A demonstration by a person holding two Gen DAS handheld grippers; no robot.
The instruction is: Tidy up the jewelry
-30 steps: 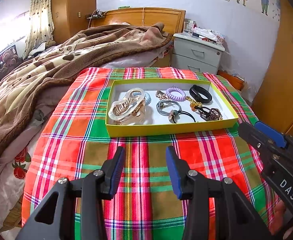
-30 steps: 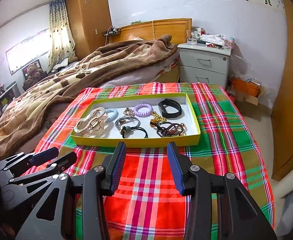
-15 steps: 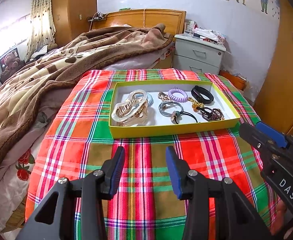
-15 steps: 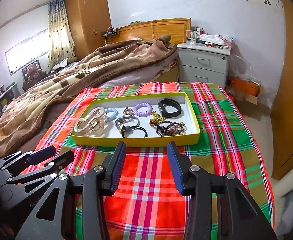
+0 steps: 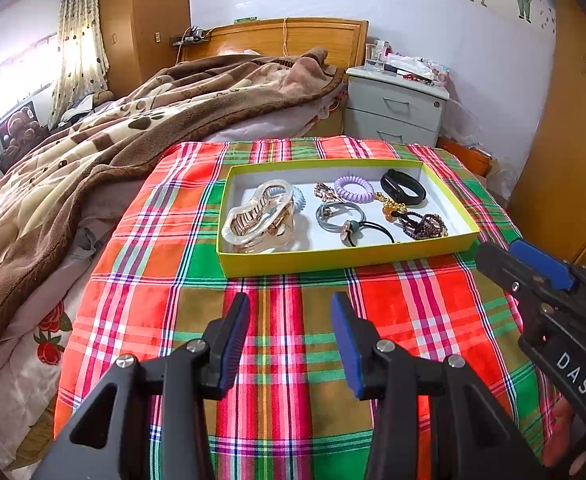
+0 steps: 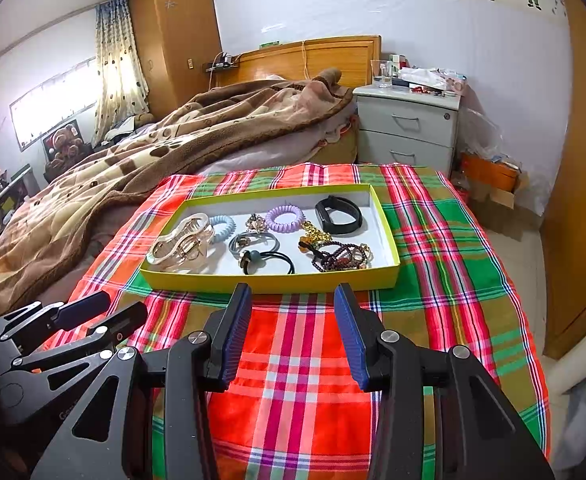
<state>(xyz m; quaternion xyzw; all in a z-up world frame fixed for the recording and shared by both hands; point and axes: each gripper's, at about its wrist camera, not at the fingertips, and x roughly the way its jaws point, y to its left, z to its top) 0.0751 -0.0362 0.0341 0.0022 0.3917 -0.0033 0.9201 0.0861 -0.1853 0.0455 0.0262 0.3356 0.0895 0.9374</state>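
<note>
yellow tray (image 5: 345,257) sits mid-bedspread, jewelry gathered inside; left claw (image 5: 290,338) and right claw (image 6: 293,334) hover empty, jaws apart, lining up.

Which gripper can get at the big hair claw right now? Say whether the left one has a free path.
Probably yes. The left gripper is open above the plaid cloth; the claw lies uncovered at the tray's left end. Only the low near wall lies between.
</note>
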